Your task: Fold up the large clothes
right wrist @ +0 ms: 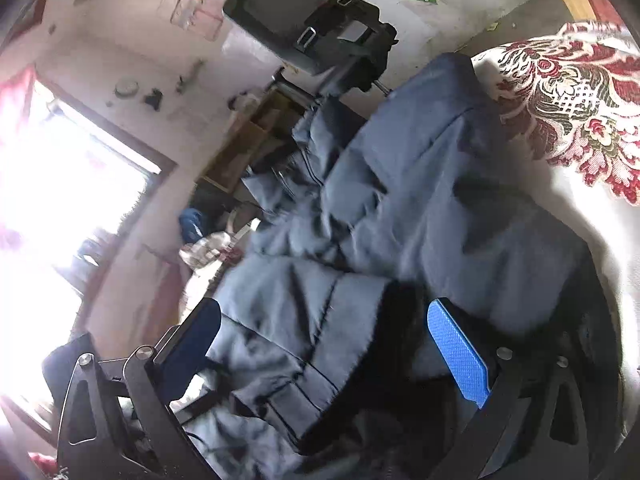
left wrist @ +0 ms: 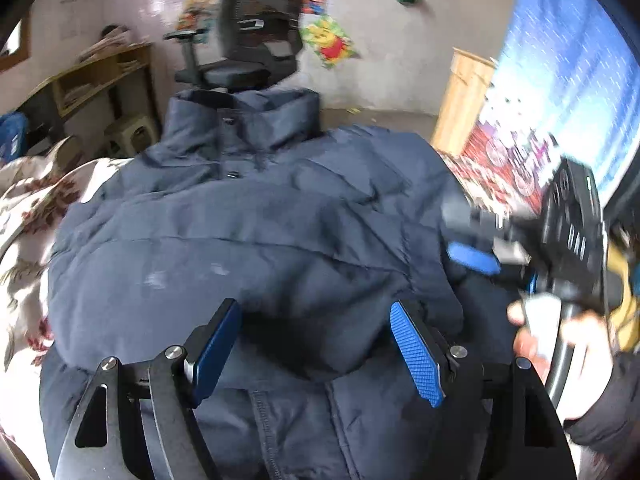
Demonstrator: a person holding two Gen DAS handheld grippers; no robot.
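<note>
A dark navy puffer jacket (left wrist: pixel 256 232) lies front-up on the bed, collar toward the far side, one side folded over its middle. My left gripper (left wrist: pixel 316 348) is open just above the jacket's lower part, its blue pads apart with nothing between them. My right gripper (left wrist: pixel 476 256) shows blurred at the jacket's right edge in the left wrist view. In the right wrist view the right gripper (right wrist: pixel 324 344) is open, tilted, over the jacket (right wrist: pixel 420 208) and its folded sleeve.
A floral bedspread (left wrist: pixel 28 208) lies under the jacket, red and white on the right side (right wrist: pixel 568 100). A black office chair (left wrist: pixel 256 36) stands beyond the collar. A wooden shelf (left wrist: pixel 96 80) is at the left wall, a bright window (right wrist: pixel 60 200) beside it.
</note>
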